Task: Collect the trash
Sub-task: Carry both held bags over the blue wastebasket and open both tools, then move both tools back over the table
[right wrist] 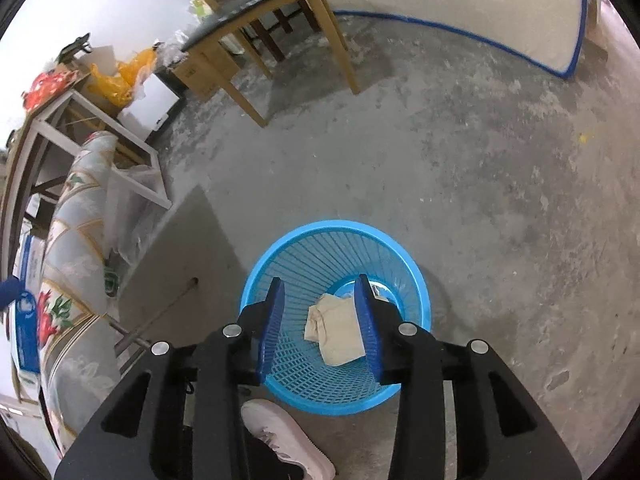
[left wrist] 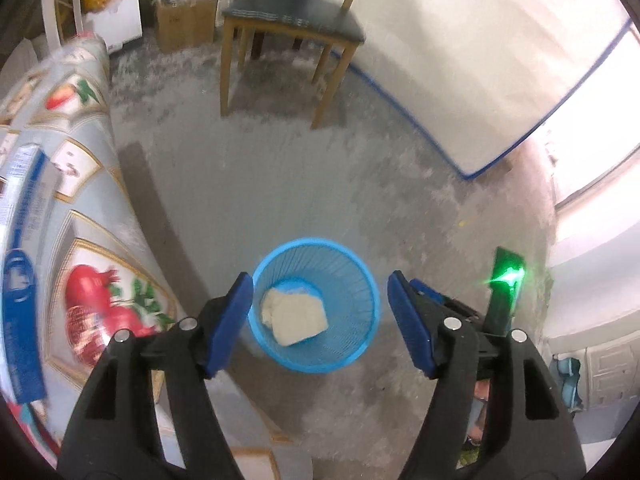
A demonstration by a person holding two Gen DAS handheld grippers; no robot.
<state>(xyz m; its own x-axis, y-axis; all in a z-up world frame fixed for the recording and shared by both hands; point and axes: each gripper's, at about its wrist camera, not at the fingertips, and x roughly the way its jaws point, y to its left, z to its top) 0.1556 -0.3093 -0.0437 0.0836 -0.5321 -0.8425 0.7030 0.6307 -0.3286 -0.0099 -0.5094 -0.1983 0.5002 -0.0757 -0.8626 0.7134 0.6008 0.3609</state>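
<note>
A blue mesh wastebasket stands on the concrete floor; it also shows in the right wrist view. A crumpled beige paper lies inside it, also seen in the right wrist view. My left gripper is open and empty, held above the basket. My right gripper is open and empty, directly over the basket's mouth, its blue pads either side of the paper.
A table with a fruit-patterned cloth is at the left. A wooden chair stands beyond. A mattress leans at the far right. A cardboard box sits at the back. A person's shoe is beside the basket.
</note>
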